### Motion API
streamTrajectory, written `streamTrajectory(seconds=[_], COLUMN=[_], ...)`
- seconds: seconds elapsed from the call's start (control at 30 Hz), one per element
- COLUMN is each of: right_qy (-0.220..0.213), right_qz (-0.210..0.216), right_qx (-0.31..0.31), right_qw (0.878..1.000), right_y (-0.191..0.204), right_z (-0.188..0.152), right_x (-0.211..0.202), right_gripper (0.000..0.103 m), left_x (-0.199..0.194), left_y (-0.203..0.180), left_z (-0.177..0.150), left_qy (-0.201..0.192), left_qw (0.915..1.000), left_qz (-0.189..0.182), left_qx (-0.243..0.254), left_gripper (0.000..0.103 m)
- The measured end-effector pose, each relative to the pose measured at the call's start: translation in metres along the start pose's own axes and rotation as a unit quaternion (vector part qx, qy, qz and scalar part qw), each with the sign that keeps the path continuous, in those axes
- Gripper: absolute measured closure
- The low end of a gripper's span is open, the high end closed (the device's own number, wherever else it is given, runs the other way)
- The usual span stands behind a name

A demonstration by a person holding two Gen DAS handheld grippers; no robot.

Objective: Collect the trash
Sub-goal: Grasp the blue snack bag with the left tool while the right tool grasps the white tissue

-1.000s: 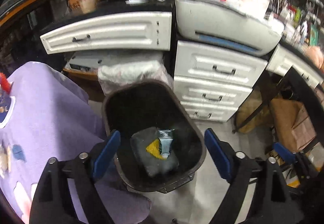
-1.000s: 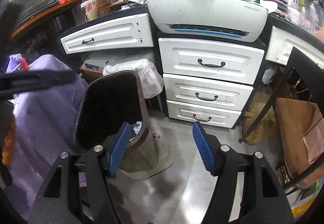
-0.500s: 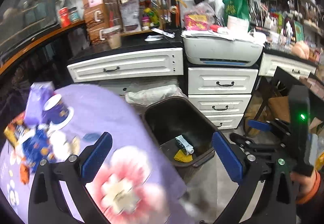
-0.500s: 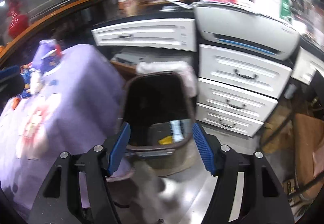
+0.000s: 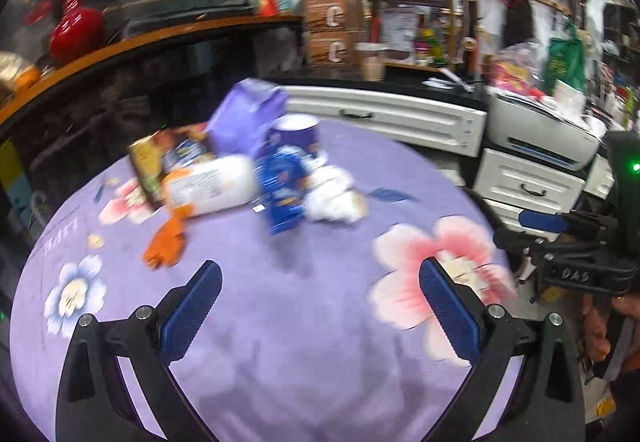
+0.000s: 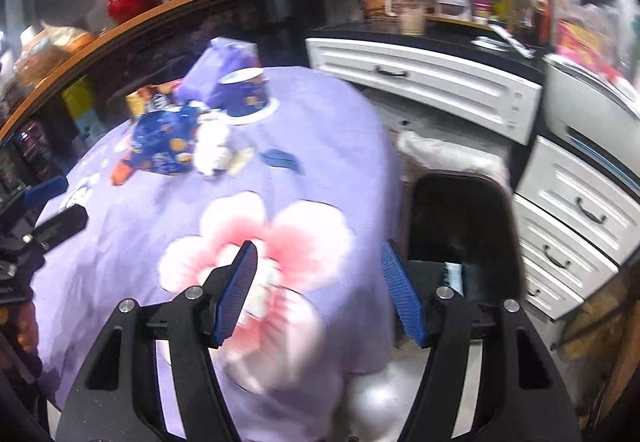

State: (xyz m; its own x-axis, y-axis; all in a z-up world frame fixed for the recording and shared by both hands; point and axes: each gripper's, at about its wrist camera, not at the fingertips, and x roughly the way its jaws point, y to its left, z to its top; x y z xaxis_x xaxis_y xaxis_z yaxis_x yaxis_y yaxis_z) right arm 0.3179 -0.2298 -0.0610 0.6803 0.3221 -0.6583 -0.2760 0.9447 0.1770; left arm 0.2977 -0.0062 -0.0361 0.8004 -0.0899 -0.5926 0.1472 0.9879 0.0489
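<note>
Above the round desk (image 5: 280,282) draped in purple flowered cloth, I hold my left claw (image 5: 320,306) wide open with nothing between its blue pads. My right claw (image 6: 320,294) gapes empty too. Crumpled wrappers, a blue snack packet (image 5: 282,194) and white tissue (image 5: 334,198) sit piled at the far side; the dark plastic bin (image 6: 464,218) stands right of the desk.

A white letter "C" stands on each of two stacked brown boxes (image 5: 332,32); "DAS" is marked on the right gripper (image 5: 576,274) body, well right of those boxes; packet print unreadable
</note>
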Motion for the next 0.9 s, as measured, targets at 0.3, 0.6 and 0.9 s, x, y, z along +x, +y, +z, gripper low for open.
streamTrajectory(seconds=[0.3, 0.6, 0.9], right_qy=[-0.017, -0.018, 0.004], right_qz=[-0.009, -0.011, 0.021], right_qx=[-0.006, -0.009, -0.019], right_qw=[1.000, 1.000, 1.000], right_y=[0.047, 0.045, 0.055], right_z=[0.009, 0.003, 0.018], right_x=[0.013, 0.008, 0.024], right_gripper=[0.038, 0.038, 0.038], left_x=[0.032, 0.093, 0.046], left_y=[0.030, 0.043, 0.068], left_z=[0.022, 0.043, 0.018], left_qy=[0.016, 0.060, 0.024], left_qw=[0.9992, 0.9967, 0.9936], left_qz=[-0.019, -0.022, -0.034], left_qx=[-0.032, -0.052, -0.105], left_gripper=[0.019, 0.079, 0.087])
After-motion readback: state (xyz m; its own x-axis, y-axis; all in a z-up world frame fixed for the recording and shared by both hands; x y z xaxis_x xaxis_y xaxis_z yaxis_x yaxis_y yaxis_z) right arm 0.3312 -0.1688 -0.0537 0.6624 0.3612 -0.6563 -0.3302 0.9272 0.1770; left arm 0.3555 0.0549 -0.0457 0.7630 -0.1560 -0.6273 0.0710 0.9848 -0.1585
